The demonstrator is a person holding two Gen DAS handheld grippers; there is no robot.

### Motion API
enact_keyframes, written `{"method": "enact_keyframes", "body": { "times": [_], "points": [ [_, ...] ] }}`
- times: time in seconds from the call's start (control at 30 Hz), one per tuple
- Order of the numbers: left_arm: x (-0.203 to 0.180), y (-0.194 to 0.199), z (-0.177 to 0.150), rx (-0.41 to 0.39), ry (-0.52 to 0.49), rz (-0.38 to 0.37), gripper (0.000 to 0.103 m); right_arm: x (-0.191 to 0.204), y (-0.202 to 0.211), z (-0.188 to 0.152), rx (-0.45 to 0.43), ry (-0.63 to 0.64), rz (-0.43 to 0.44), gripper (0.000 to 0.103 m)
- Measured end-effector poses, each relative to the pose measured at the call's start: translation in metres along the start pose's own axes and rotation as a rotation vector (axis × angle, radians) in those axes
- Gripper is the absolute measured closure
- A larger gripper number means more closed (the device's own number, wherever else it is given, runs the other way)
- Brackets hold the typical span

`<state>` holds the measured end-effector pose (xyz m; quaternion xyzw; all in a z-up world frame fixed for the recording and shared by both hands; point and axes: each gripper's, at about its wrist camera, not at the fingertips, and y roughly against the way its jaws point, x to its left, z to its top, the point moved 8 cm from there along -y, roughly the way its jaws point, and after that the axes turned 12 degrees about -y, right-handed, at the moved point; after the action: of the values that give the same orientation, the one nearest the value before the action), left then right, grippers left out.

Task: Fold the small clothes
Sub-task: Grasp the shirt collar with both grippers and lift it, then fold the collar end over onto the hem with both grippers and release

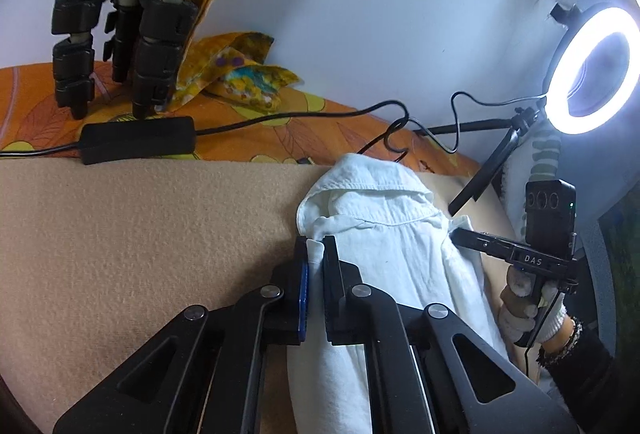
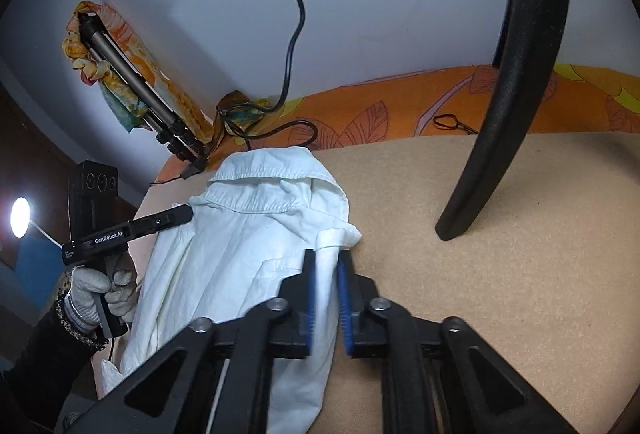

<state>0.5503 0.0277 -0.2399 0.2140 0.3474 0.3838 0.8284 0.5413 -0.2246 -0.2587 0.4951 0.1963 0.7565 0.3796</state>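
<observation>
A small white cotton shirt with a collar [image 1: 380, 234] lies on the beige felt-covered surface [image 1: 140, 234], collar end toward twelve o'clock in both wrist views. The left tool [image 1: 316, 254] is clamped tight on the shirt's edge at the shoulder, a fold of white fabric pinched between its blue-lined pads. The right tool [image 2: 326, 274] is likewise closed on the opposite shoulder edge, cloth drawn up between its blue pads. From the left wrist view, the right tool shows at three o'clock, held by a hand in a grey knit glove [image 1: 528, 306]. An orange leaf-print cloth [image 1: 280, 130] runs along the back at twelve o'clock, with a black cable [image 1: 280, 118] across it. A lit white ring lamp [image 1: 592, 70] stands at two o'clock; folded tripod legs [image 1: 120, 54] hang at eleven o'clock.
</observation>
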Motion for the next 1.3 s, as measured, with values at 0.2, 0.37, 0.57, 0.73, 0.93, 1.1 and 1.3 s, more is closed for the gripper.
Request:
{"method": "enact_keyframes", "body": {
  "times": [0.2,0.37,0.57,0.73,0.93,1.1,1.3],
  "points": [
    [-0.014,0.021,0.009,-0.072,-0.016,-0.022,0.099,0.013,0.024,0.007,-0.057,-0.005,0.041,0.103],
    [-0.034,0.043,0.017,-0.139,-0.066,-0.021,0.1,0.032,0.053,0.007,-0.092,0.02,0.066,0.103],
    [-0.058,0.075,0.015,-0.185,-0.103,-0.015,0.1,0.061,0.091,0.0,-0.134,0.068,0.092,0.103],
    [-0.083,0.104,0.005,-0.207,-0.154,0.007,0.1,0.085,0.117,-0.018,-0.144,0.103,0.099,0.103],
    [-0.113,0.143,-0.019,-0.22,-0.209,0.038,0.1,0.11,0.151,-0.049,-0.154,0.143,0.106,0.103],
    [-0.13,0.165,-0.044,-0.218,-0.228,0.055,0.101,0.126,0.169,-0.082,-0.151,0.169,0.101,0.103],
    [-0.148,0.186,-0.078,-0.212,-0.236,0.069,0.101,0.136,0.185,-0.122,-0.141,0.199,0.087,0.103]
  ]
}}
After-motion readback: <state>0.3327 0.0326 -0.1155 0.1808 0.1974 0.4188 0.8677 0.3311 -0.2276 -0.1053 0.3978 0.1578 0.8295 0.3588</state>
